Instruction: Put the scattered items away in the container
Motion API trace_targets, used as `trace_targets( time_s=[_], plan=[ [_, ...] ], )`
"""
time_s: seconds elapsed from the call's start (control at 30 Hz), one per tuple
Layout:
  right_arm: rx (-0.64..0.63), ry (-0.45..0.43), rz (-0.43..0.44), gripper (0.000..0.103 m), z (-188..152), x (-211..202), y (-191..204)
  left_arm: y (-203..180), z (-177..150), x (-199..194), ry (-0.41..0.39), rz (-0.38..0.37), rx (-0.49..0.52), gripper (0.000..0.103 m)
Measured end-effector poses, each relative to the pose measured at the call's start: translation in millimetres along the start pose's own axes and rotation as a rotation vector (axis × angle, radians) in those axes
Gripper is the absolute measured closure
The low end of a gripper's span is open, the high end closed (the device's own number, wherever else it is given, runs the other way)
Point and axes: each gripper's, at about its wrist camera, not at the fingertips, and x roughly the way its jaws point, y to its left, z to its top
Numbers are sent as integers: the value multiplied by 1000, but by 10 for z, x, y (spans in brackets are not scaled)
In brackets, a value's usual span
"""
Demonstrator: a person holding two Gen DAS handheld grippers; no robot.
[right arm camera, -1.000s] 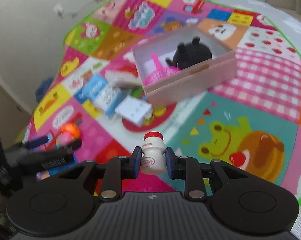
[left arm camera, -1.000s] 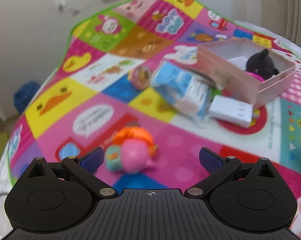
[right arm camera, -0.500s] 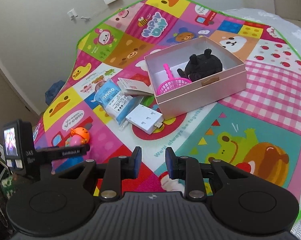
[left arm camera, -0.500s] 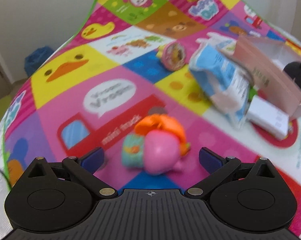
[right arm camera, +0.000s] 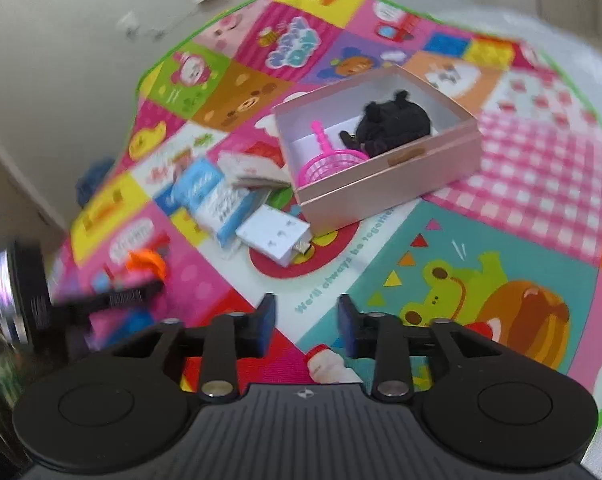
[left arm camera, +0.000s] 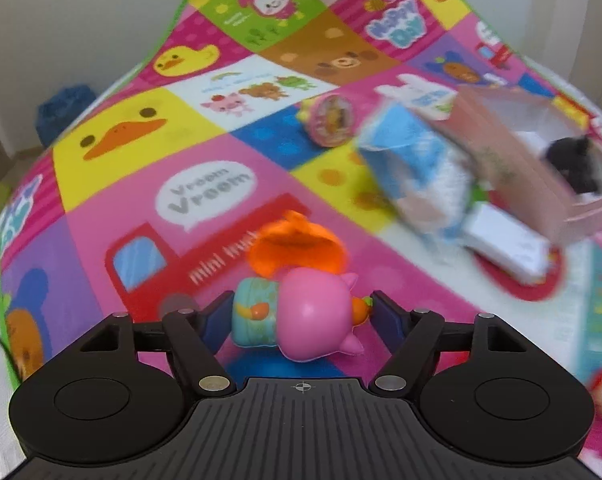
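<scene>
Already closing, the left gripper (left arm camera: 300, 317) had its fingers either side of the pink pig toy (left arm camera: 301, 314), which lay on its side on the play mat (left arm camera: 205, 216), seemingly not yet pinched; its rounded, glossy plastic could squirt free. The right gripper (right arm camera: 305, 316) was opening, empty. The matte pink cardboard box (right arm camera: 385, 184) sat well apart.

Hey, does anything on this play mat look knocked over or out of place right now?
Yes. A small bottle lies tipped on its side under the right gripper, whose jaws are opening with nothing between them.
</scene>
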Motion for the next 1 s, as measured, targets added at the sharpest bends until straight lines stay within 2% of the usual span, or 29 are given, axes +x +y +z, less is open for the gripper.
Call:
trace_targets(
  time_s=[0.03, 0.1, 0.2, 0.23, 0.3, 0.33, 0.5, 0.57, 0.6, 0.63, 0.83, 1.0],
  plan=[
    [26, 14, 12, 54, 71, -28, -75, -54, -20, -85, 13, -22, -6, 25],
    [21, 43, -26, 50, 223, -80, -165, -203, -144, -242, 63, -94, -22, 25],
    [-32, 133, -92, 48, 384, -83, -181, -443, -430, -234, 193, -256, -47, 23],
    [-48, 167, -98, 48, 402, -62, -164, -534, -514, -195, 223, -264, -18, 20],
    [-107, 236, -116, 48, 387, 6, -79, -734, -567, -202, 207, -232, 135, 12],
    [-143, 262, -133, 48, 353, 41, -17, -773, -572, -213, 197, -235, 164, 6],
    [-272, 320, -160, 48, 161, 220, 284, -736, -561, -183, 201, -249, 165, 5],
    [-289, 331, -171, 55, 129, 315, 345, -701, -545, -185, 203, -265, 143, 3],
    [-296, 334, -177, 64, 123, 360, 361, -671, -531, -182, 205, -275, 127, 3],
    [-299, 336, -185, 65, 121, 397, 371, -656, -531, -169, 205, -279, 117, 2],
    [-284, 368, -176, 66, 155, 439, 335, -671, -559, -163, 205, -272, 148, 0],
    [-288, 474, -163, 66, 34, 574, 301, -736, -586, -152, 203, -250, 197, 0]
  ],
)
